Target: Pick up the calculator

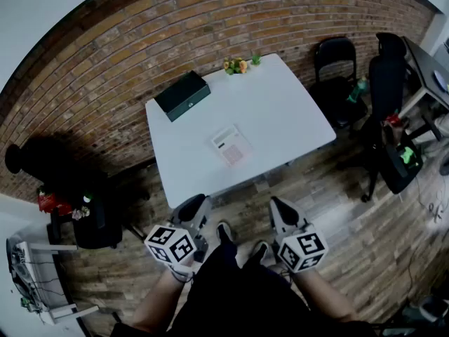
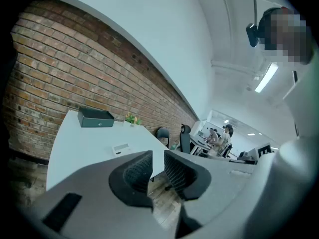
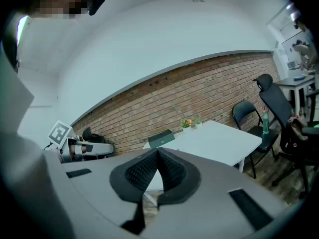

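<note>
The calculator point(image 1: 231, 146), white with pinkish keys, lies flat on the white table point(image 1: 280, 104) near its front edge; in the left gripper view it is a small pale slab point(image 2: 120, 149) just beyond the jaws. Both grippers hang in front of the table, short of its edge and apart from the calculator. My left gripper point(image 1: 193, 206) point(image 2: 158, 156) has a narrow gap between its ribbed pads and nothing in it. My right gripper point(image 1: 280, 209) point(image 3: 158, 153) has its pads meeting at the tips and holds nothing. In the right gripper view the jaws hide the calculator.
A dark green box point(image 1: 182, 95) sits at the table's far left corner and a small flower pot point(image 1: 238, 64) at the far edge. A brick wall runs behind. Black chairs point(image 1: 335, 62) point(image 1: 389, 83) stand to the right, and a dark stand point(image 1: 91, 216) to the left on the wooden floor.
</note>
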Action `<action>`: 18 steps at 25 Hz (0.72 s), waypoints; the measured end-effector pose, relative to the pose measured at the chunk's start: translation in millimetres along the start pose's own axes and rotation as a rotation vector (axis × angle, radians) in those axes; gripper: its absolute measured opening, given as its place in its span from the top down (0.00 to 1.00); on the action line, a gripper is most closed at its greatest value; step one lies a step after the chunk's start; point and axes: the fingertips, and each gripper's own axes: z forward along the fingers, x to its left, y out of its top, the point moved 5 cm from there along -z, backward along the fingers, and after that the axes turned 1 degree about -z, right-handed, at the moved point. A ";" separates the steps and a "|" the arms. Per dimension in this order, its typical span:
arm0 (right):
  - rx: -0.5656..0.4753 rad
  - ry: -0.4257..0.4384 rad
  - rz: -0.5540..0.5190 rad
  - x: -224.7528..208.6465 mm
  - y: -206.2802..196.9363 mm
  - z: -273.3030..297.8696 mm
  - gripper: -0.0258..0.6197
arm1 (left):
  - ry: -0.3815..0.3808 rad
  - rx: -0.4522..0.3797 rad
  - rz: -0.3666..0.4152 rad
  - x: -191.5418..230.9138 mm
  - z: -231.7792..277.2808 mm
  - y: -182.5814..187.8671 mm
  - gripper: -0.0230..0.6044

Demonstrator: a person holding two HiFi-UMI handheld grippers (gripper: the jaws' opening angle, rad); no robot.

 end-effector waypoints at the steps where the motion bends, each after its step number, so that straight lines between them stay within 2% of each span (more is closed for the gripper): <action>1: -0.014 0.001 -0.014 5.9 1.5 2.0 0.96 | -0.003 -0.013 0.004 3.6 -1.8 2.6 0.85; 5: -0.044 -0.013 -0.046 27.3 -0.5 6.2 0.96 | -0.044 -0.040 0.017 12.7 -10.1 7.8 0.86; 10: -0.049 -0.105 -0.029 48.1 -11.4 14.6 0.96 | -0.137 -0.016 0.019 31.1 -24.2 14.1 0.86; 15: -0.044 -0.129 -0.037 88.2 -18.7 32.8 0.96 | -0.140 -0.010 0.014 70.5 -55.3 27.4 0.86; 18: -0.066 -0.141 -0.027 105.3 -14.2 44.6 0.96 | -0.154 -0.028 0.059 86.2 -69.2 43.9 0.86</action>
